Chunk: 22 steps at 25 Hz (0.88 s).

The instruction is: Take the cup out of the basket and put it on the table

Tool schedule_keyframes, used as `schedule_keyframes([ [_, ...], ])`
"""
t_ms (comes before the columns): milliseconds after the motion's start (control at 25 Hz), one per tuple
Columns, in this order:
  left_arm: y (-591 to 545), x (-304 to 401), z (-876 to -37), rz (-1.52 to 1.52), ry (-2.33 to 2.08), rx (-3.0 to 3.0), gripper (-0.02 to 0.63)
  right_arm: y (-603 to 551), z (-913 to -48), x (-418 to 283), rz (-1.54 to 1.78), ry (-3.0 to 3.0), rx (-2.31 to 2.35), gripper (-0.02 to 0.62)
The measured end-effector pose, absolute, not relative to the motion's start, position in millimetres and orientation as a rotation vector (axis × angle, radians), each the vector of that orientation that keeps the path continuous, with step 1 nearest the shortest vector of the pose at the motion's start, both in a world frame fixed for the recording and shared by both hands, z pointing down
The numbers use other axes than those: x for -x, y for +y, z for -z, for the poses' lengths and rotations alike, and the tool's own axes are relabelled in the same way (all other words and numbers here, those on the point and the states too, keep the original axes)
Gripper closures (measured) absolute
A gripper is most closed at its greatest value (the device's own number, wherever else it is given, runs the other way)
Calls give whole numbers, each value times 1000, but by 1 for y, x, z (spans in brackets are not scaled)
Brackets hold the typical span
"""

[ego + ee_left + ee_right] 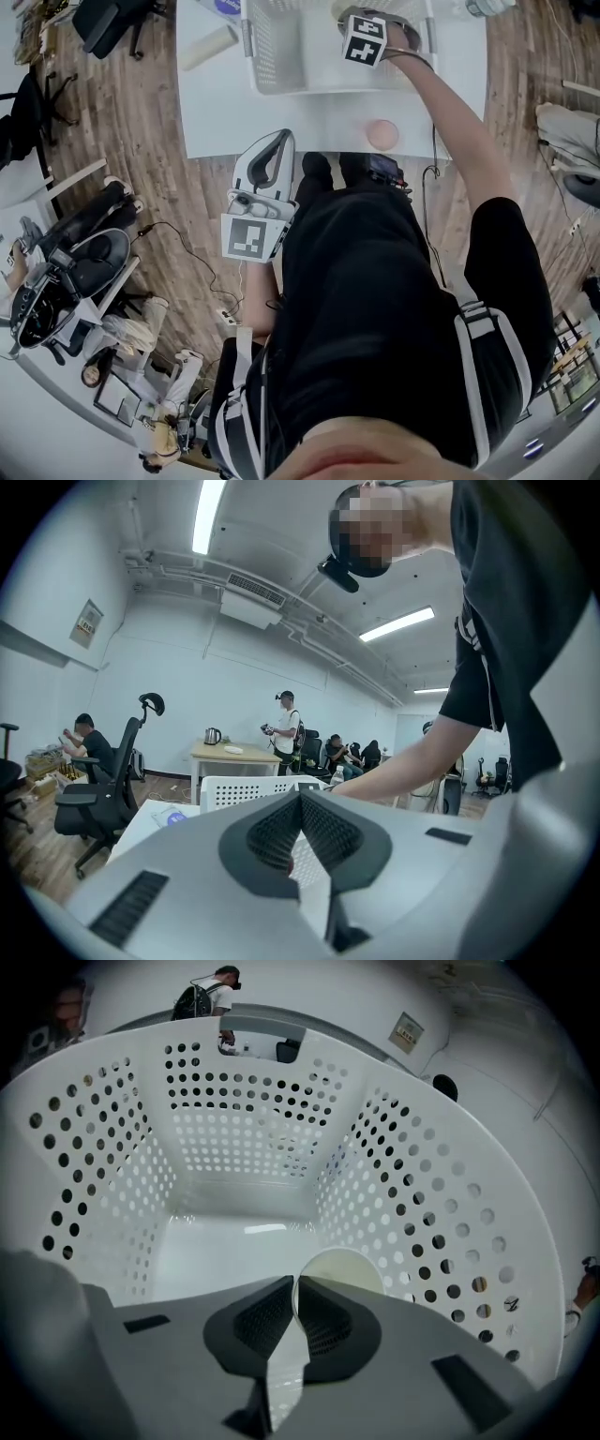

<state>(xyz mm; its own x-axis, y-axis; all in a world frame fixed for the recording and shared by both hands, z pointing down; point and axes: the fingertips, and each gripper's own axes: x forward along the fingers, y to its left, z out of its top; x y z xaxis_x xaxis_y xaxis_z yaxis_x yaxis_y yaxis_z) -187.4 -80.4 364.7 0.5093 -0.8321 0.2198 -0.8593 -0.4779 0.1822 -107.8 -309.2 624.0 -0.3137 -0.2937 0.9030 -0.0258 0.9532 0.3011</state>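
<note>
A white perforated basket (pixel 277 47) stands on the white table (pixel 225 122). My right gripper (pixel 294 1290) reaches steeply down into the basket (pixel 112 1147) at its right side, and only the marker cube (pixel 366 39) shows from above. Its pads pinch the thin rim of a cream-white cup (pixel 349 1266) that sits by the basket's right wall. The cup's lower part is hidden behind the jaws. My left gripper (pixel 284 139) hangs near the table's front edge, pointing roughly level toward the basket (pixel 246 789), jaws together with nothing between them (pixel 300 799).
A pink round object (pixel 382 134) lies on the table near its front edge. A pale roll (pixel 209 47) lies left of the basket. Office chairs (pixel 80 253) and cables crowd the wooden floor at the left. People stand and sit at the far side of the room (pixel 286 726).
</note>
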Motion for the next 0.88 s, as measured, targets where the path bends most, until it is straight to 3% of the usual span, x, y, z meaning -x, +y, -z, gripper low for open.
schedule_keyframes([
  [880, -71, 154, -352, -128, -1345, -2597, 586, -260, -486, 104, 433, -2056, -303, 563],
])
